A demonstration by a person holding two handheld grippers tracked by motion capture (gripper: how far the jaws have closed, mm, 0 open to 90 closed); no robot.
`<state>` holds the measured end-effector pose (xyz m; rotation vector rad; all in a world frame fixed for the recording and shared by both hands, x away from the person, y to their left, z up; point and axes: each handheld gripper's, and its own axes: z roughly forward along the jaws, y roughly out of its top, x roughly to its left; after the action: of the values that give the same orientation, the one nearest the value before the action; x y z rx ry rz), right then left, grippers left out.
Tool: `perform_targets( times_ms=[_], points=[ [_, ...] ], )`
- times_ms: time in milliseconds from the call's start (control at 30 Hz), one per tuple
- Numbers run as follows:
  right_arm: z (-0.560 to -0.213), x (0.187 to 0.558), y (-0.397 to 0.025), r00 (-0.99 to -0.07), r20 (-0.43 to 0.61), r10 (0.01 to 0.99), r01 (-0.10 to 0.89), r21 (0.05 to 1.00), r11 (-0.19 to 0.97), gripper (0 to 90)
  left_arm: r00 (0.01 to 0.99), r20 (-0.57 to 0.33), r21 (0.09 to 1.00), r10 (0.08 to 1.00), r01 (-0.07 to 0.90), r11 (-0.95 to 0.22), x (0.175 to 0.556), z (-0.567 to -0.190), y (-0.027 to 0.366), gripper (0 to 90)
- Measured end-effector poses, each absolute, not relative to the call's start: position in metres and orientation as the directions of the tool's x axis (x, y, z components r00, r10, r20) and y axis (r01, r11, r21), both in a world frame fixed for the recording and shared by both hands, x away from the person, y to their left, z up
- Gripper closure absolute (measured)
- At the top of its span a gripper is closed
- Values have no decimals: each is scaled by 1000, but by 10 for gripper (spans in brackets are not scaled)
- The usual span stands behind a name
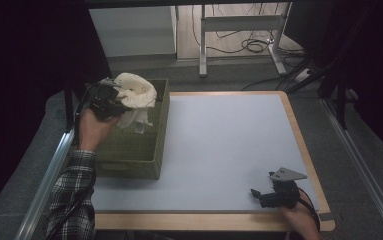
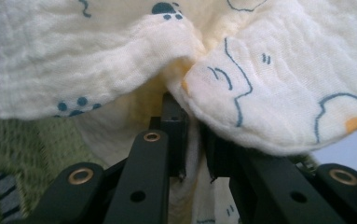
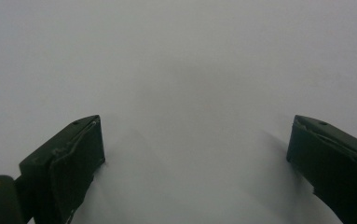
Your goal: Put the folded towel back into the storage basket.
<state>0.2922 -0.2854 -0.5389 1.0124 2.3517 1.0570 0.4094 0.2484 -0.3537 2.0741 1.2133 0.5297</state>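
At the left edge of the tabletop (image 1: 229, 150), the person's left hand (image 1: 93, 131) is holding the left gripper (image 1: 110, 102) over the far end of an olive green woven basket (image 1: 134, 150), which is sitting along that left edge with its long side running toward the far left corner. The left gripper is pinching a cream muslin cloth (image 1: 135, 95), and in the left gripper view its black jaws are pressing together on a gathered fold of that cloth (image 2: 241, 79), whose blue line drawings and small orange patches are bunching up around the grip. Seen from the high view, the cloth is hanging partly above the basket's far rim and partly down inside it, so it is neither lying flat in the basket nor clear of it; whether it is going in or coming out cannot be told from this moment alone. As a judgement, the grasp itself is done and secure, and what is remaining is the carrying and the release, wherever the cloth is meant to end. The middle of the tabletop is lying bare and pale. Near the front right corner, the right gripper (image 1: 268, 196) is resting low over the surface with its jaws spread wide, holding nothing; the right gripper view is showing the two black pads well apart over the plain tabletop (image 3: 181, 70), so this hand is idling and taking no part in the work for now.
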Motion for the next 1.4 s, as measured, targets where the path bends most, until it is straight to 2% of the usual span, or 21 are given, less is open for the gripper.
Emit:
perform_targets(
  times_ms=[400,733,1133,1400],
  points=[
    [-539,292,-285,-673,-37,738,461,759,459,39,547,8,762,837,539,-360,407,-334,216,797],
    [-539,292,-285,-675,-38,737,461,759,461,39,598,16,764,801,509,-396,412,-333,183,797],
    [-539,292,-285,-675,-34,737,462,759,458,40,680,-1,757,733,480,-444,419,-346,131,795],
    [-539,292,-286,-675,-34,737,462,759,459,39,741,-24,738,671,466,-488,417,-367,89,787]
  ],
)
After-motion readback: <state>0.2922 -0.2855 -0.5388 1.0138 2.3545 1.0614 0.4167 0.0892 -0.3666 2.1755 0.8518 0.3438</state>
